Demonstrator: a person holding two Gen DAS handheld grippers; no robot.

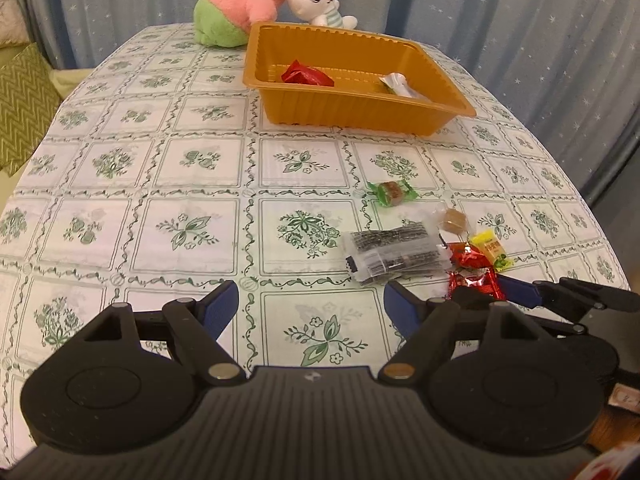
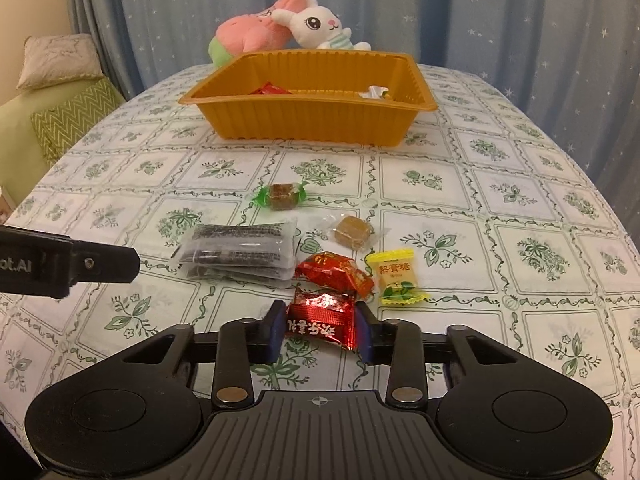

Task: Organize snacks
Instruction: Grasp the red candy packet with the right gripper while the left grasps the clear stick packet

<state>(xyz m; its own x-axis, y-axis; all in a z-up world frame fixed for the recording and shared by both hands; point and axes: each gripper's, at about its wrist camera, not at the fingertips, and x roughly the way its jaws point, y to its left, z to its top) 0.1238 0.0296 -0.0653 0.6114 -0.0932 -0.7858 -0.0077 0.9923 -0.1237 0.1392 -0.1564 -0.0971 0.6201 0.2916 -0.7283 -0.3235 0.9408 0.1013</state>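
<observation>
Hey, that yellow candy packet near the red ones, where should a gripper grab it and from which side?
Grip the yellow packet across its plump middle, pads on its two long edges, coming down from above. It lies flat on the tablecloth, and its crimped ends are thin. The red candy crowds its left edge, so probably nudge in from the right.

Broad bare tablecloth (image 1: pixel 120 208) toward the table's left edge and between snack cluster (image 2: pixel 320 248) and orange tray (image 2: pixel 304 120). Tray blocking the far middle; plush toys (image 2: pixel 288 28) crowding the far edge behind it.
</observation>
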